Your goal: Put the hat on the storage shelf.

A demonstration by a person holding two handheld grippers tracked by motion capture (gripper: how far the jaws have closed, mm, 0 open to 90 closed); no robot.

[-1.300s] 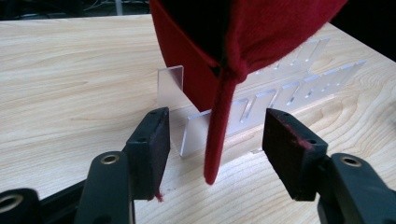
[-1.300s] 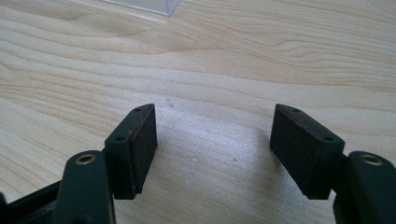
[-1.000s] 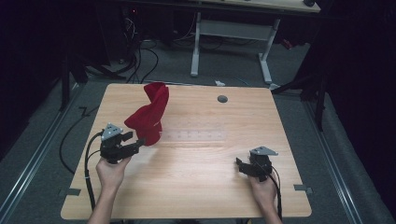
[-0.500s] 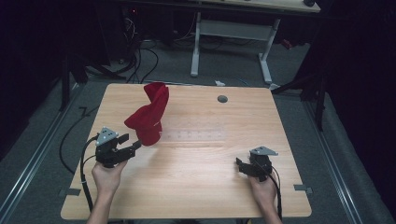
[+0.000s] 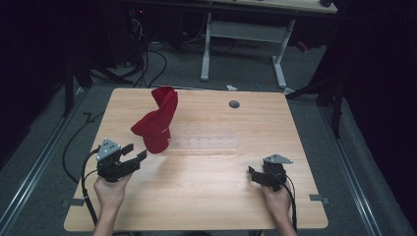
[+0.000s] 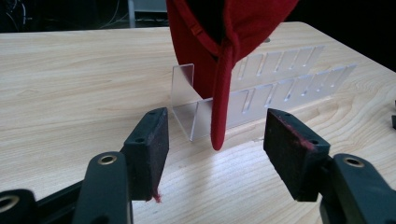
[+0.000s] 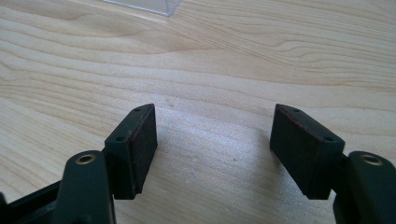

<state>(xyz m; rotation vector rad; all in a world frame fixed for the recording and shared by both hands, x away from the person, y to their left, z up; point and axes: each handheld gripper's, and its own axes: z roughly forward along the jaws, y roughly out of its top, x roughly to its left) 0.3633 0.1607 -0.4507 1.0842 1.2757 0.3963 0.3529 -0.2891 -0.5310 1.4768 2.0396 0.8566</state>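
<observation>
In the high view the left gripper (image 5: 129, 158) now sits lower and further toward the lower left of the frame than it did a second ago, when its jaws were right up against the bottom of the red cap (image 5: 156, 125); a strip of bare bench (image 5: 211, 196) now separates them. The cap itself has not shifted: it stands propped upright left of centre, hung on the near end of a clear slotted rack (image 5: 206, 143) that runs off toward the middle of the bench. In the left gripper view the jaws stand spread with nothing between the pads (image 6: 150, 150), and the cap (image 6: 224, 42) hangs in the upper middle of the frame, its brim edge dropping down past the end wall of the rack (image 6: 261, 100) to just above the wood. A few red fibres cling to the lower corner of the left pad. Read together, this looks like a release followed by a retreat: the cap appears to be placed on its stand and balanced without help, so the placing step seems done. The right gripper (image 5: 256, 176) rests in the lower right of the high view where it was before, and its own view shows its jaws (image 7: 212, 149) spread wide over bare wood, holding nothing.
</observation>
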